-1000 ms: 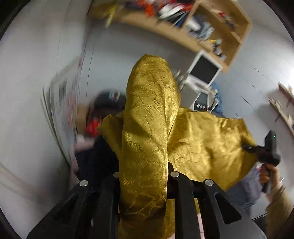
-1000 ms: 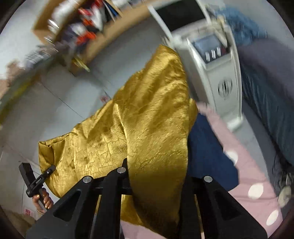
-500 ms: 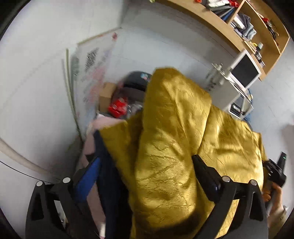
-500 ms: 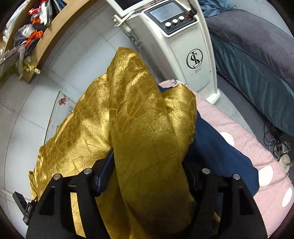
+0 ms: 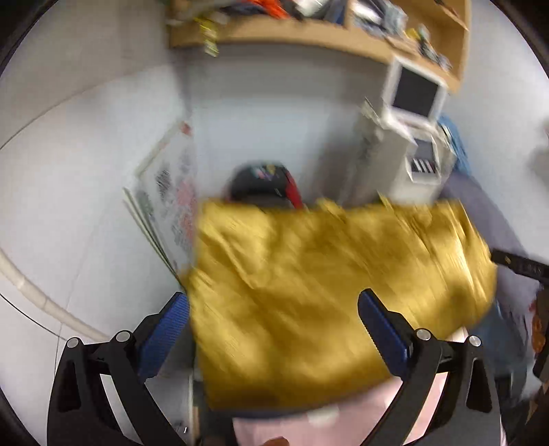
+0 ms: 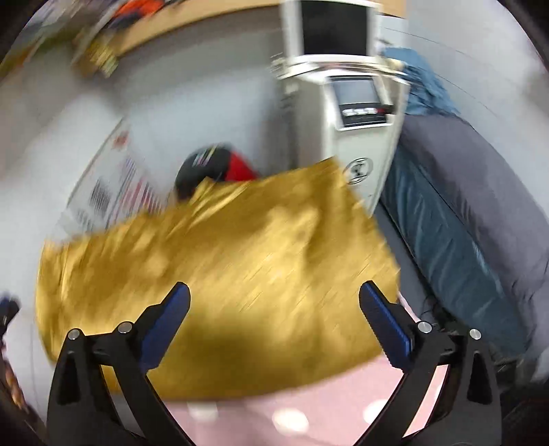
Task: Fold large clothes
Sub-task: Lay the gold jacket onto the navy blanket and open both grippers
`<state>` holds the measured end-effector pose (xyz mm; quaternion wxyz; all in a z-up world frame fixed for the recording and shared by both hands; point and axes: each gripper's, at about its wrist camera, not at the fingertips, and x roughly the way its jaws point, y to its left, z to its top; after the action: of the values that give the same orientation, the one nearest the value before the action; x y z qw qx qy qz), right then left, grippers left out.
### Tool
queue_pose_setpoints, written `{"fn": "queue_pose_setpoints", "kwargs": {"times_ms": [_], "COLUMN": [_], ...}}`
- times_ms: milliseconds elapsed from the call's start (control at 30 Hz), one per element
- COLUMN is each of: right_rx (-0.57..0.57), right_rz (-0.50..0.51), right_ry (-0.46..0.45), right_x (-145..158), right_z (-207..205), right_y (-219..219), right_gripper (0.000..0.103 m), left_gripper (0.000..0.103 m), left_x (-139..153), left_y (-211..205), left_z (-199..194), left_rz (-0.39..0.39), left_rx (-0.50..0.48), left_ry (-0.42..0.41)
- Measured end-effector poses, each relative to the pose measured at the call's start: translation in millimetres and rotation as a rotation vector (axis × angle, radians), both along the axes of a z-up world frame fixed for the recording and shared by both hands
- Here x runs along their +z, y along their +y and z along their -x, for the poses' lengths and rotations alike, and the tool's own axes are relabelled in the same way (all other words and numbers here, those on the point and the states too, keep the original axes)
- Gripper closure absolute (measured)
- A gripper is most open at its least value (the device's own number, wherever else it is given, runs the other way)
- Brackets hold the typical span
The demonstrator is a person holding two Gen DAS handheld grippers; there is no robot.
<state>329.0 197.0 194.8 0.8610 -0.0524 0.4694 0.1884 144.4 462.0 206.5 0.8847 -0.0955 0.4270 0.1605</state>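
A shiny gold garment (image 5: 308,291) lies folded over in a rough rectangle on a pink spotted surface (image 6: 308,411); it also shows in the right wrist view (image 6: 223,281). Both views are motion-blurred. My left gripper (image 5: 274,305) is open and empty, back from the garment's near left part. My right gripper (image 6: 274,298) is open and empty, above the garment's near edge. The right gripper's black body (image 5: 518,266) shows at the garment's right edge in the left wrist view.
A white machine with a screen (image 6: 350,103) stands beyond the garment. A dark grey and blue couch (image 6: 480,223) is at the right. A black and red bag (image 5: 264,185) and a poster board (image 5: 168,206) lean at the wall. A wooden shelf (image 5: 308,31) hangs above.
Both grippers opened and let go of the gold garment. It dropped from hanging over the fingers to lying flat, and both grippers pulled back.
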Motion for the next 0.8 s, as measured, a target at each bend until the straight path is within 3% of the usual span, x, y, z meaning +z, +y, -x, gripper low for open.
{"fn": "queue_pose_setpoints", "kwargs": {"times_ms": [100,233,367,800], "right_rx": [0.119,0.178,0.168,0.129], "right_rz": [0.123,0.207,0.271,0.259], "right_ry": [0.032,0.066,0.06,0.066], "right_x": [-0.5,-10.2,-17.6,-19.0], "right_z": [40.7,80.3,104.0,121.4], "right_y": [27.6,38.4,40.8,46.3], "right_gripper": [0.006,0.006,0.006,0.006], "left_gripper": [0.006,0.006,0.006,0.006], "left_x": [-17.9,-40.9,-44.5,-28.5], "left_y": [-30.1,-54.0,-60.5,-64.2], "left_z": [1.1,10.4,25.7,33.1], "left_rz": [0.068,0.102,0.03,-0.052], "left_rx": [-0.072,-0.091,-0.038,-0.038], "left_ry": [0.118,0.237,0.281,0.23]}}
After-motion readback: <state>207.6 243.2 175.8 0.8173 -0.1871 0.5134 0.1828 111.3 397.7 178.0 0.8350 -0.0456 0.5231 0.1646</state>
